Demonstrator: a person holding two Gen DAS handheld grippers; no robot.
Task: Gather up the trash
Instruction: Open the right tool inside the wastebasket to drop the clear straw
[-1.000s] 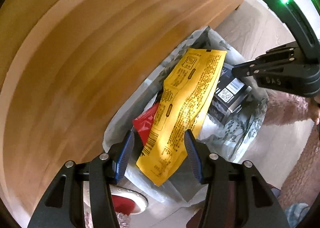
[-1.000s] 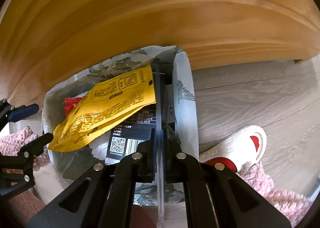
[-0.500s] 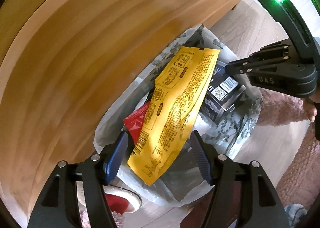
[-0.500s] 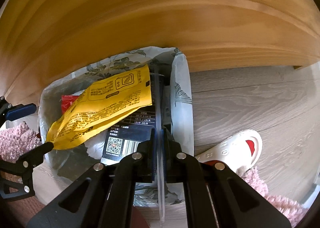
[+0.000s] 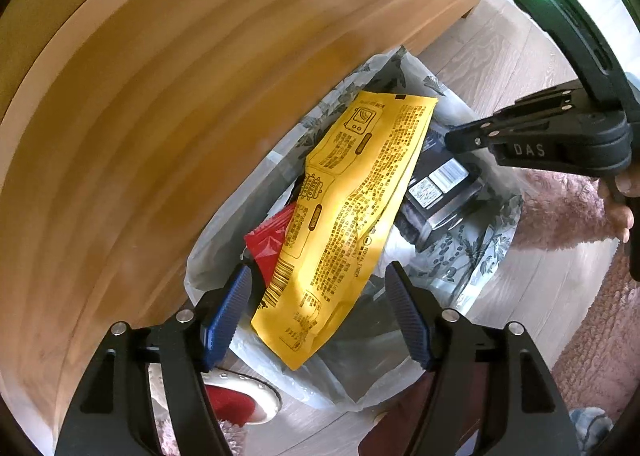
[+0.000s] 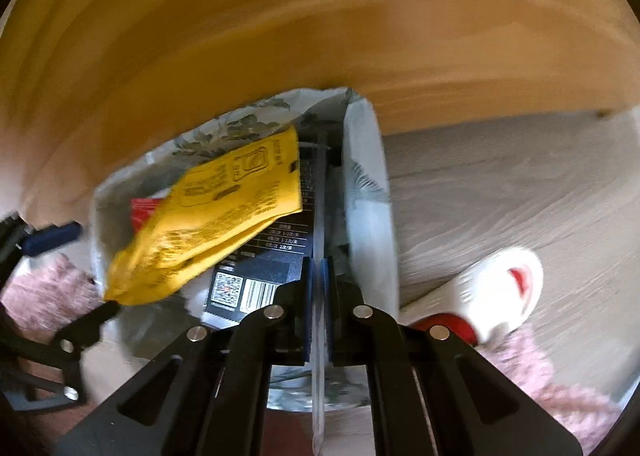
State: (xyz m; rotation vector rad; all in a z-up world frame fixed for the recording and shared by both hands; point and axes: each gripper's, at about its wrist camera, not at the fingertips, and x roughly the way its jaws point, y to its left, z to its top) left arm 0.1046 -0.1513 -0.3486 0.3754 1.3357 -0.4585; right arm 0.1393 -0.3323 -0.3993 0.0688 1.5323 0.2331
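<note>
"DAS" stands in raised letters on the right gripper. The yellow pouch carries dense unreadable print and a barcode; the black box shows a QR code and barcode.

Wooden cabinet blocks one side; bag mouth open above.

Warm daylight, fisheye warping, right view motion-blurred
</note>
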